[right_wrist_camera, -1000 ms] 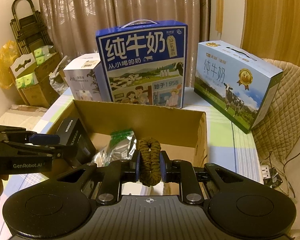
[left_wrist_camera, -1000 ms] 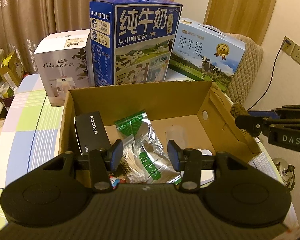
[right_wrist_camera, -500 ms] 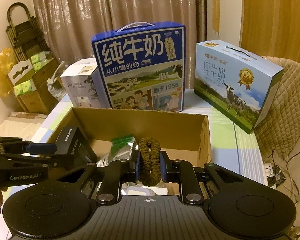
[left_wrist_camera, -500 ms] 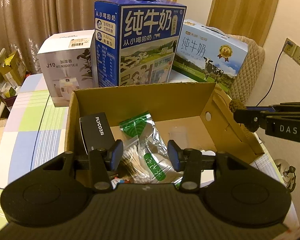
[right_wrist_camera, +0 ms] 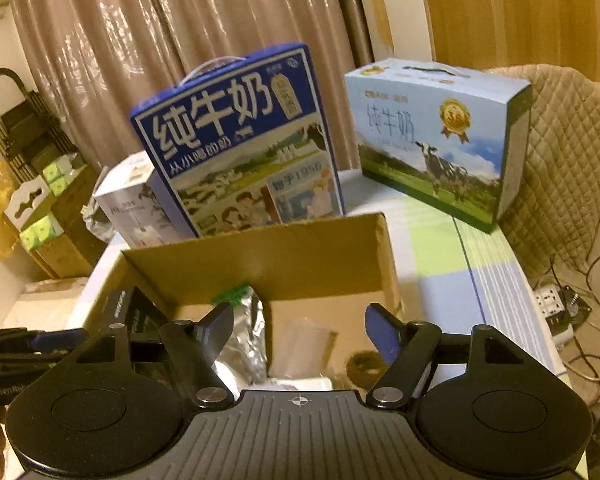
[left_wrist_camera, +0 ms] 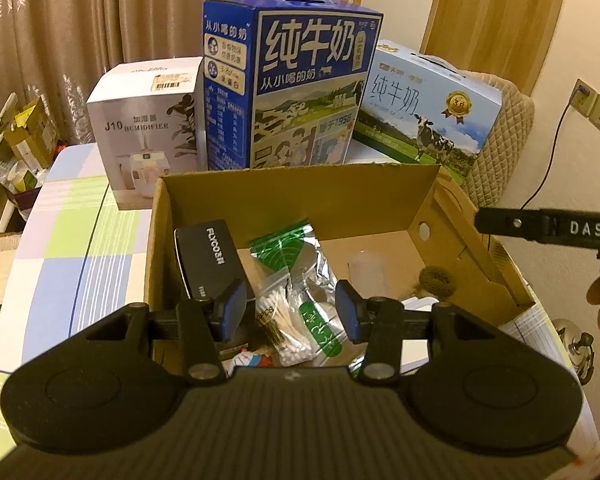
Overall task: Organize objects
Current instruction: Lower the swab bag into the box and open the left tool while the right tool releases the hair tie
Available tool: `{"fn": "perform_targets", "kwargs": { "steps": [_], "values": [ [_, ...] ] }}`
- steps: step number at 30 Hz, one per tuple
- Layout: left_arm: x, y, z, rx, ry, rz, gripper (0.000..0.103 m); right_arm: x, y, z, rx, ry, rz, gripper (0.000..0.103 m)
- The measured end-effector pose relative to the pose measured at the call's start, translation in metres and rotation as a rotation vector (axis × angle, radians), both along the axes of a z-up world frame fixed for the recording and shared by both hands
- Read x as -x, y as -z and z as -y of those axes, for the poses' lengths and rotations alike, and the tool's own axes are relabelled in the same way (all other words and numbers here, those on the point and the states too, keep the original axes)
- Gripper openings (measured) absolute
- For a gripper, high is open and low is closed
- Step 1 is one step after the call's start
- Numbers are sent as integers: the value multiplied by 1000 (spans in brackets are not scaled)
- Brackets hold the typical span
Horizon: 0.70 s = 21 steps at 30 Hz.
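An open cardboard box (left_wrist_camera: 300,196) stands on the table. In it lie a black FLYCO box (left_wrist_camera: 208,260), a silver and green foil pouch (left_wrist_camera: 300,276), a bag of cotton swabs (left_wrist_camera: 284,328) and a brown hair tie (left_wrist_camera: 436,284) at the right. The hair tie also shows in the right wrist view (right_wrist_camera: 364,362). My left gripper (left_wrist_camera: 292,310) is open over the box's near side. My right gripper (right_wrist_camera: 300,330) is open and empty above the box (right_wrist_camera: 300,260).
Behind the box stand a dark blue milk carton (left_wrist_camera: 300,88), a light blue milk carton (left_wrist_camera: 428,116) and a white humidifier box (left_wrist_camera: 148,128). A quilted chair (right_wrist_camera: 560,160) is at the right. A power strip (right_wrist_camera: 552,304) and cables lie on the floor.
My right gripper opened and let go of the brown hair tie, which now lies in the box at the right. The right gripper tilted and rose. The left gripper stayed open.
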<state>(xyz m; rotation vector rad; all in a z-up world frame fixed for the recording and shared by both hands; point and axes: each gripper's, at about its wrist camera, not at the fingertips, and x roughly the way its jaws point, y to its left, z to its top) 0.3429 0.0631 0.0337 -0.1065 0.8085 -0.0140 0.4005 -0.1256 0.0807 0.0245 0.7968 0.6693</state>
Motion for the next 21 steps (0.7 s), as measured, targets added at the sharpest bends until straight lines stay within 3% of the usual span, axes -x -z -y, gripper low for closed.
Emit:
{"fn": "perform_targets", "kwargs": {
  "steps": [6,21],
  "values": [
    [10,2,1,5,-6,-3,46,9,0,11,26,4,-13,70],
    [51,-15,16,18,-4,17,71,55,-3,40,42,-26,-38,70]
  ]
}}
